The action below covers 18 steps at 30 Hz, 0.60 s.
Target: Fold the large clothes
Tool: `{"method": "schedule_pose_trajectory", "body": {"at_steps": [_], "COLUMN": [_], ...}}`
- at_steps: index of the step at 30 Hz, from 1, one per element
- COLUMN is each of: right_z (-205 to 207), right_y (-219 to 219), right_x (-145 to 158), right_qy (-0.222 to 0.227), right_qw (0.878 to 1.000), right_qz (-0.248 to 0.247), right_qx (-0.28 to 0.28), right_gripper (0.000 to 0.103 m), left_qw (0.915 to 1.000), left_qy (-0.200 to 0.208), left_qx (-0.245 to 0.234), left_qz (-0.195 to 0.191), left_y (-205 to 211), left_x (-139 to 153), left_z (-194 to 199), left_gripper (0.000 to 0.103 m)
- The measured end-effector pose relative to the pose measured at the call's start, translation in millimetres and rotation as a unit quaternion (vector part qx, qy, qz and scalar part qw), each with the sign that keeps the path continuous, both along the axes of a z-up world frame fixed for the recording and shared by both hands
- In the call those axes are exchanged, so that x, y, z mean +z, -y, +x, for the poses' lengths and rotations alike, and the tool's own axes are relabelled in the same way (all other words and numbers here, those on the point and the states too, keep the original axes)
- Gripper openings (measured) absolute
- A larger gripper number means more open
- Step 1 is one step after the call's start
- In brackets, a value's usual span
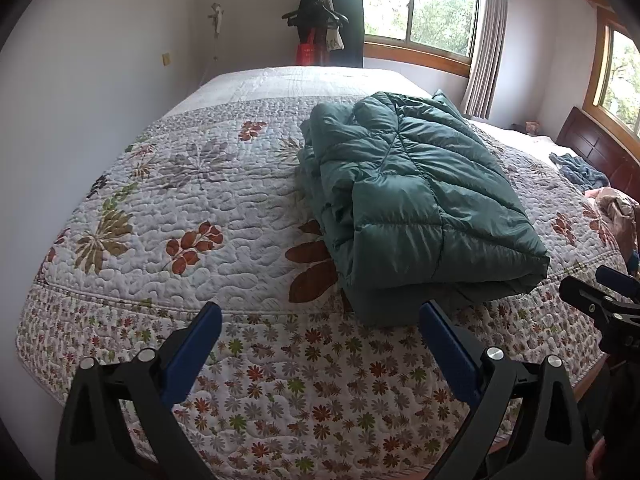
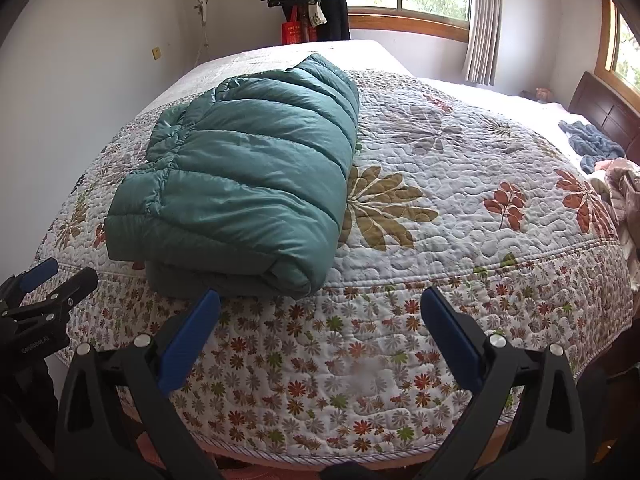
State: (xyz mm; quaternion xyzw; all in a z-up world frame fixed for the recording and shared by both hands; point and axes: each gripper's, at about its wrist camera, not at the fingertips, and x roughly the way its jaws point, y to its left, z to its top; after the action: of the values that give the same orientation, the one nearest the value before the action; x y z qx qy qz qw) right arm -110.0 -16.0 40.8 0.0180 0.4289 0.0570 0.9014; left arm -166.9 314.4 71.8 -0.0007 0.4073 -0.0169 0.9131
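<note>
1. One jacket [image 1: 416, 208], teal and quilted, lies folded into a thick rectangular bundle on the bed [image 1: 224, 216]. In the left wrist view it fills the centre right of the frame; in the right wrist view it sits at centre left [image 2: 244, 184]. Its near folded edge lies close to the stitched border of the quilt.
2. One quilt [image 2: 440, 208], white with leaf prints in the middle panel and small flowers along the border, covers the bed.
3. Left gripper [image 1: 320, 320]: two blue-padded jaws, spread wide, at the bottom of its own view, above the flowered border and holding nothing. The right-hand jaw tip stands just in front of the jacket's near corner; whether it touches cannot be told.
4. Right gripper [image 2: 320, 304]: two blue-padded jaws, likewise spread and empty. The left-hand jaw tip overlaps the jacket's near edge in the picture; contact cannot be told.
5. Each gripper shows at the edge of the other's view: the right one at lower right of the left wrist view, the left one at lower left of the right wrist view.
6. Two loose garments lie at the right edge of the bed, well apart from the jacket: one blue [image 2: 592, 144], one pinkish [image 2: 622, 184].
7. Two windows [image 1: 432, 4] with wooden frames, one grey curtain [image 1: 486, 40], and one rack [image 1: 324, 20] hung with dark clothes and a red bag occupy the upper frame.
8. One dark wooden headboard [image 1: 600, 152] stands at the upper right.
</note>
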Motion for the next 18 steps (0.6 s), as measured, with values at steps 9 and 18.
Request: {"method": "schedule_pose_trajectory", "body": {"at_steps": [9, 18], "right_z": [3.4, 4.3], "right_y": [-4.8, -6.6], "right_x": [-3.2, -4.1], "right_qy": [-0.005, -0.007], "right_qw": [1.000, 1.000], "right_qz": [-0.008, -0.012], "right_qx": [0.006, 0.007], "right_gripper": [0.100, 0.100], "left_qw": [1.0000, 1.0000], "left_qy": [-0.003, -0.003], "left_qx": [0.001, 0.002], "left_qz": [-0.003, -0.005], "left_y": [-3.9, -5.1], "left_x": [-1.8, -3.6], "left_z": [4.2, 4.3], "left_gripper": [0.099, 0.099]}}
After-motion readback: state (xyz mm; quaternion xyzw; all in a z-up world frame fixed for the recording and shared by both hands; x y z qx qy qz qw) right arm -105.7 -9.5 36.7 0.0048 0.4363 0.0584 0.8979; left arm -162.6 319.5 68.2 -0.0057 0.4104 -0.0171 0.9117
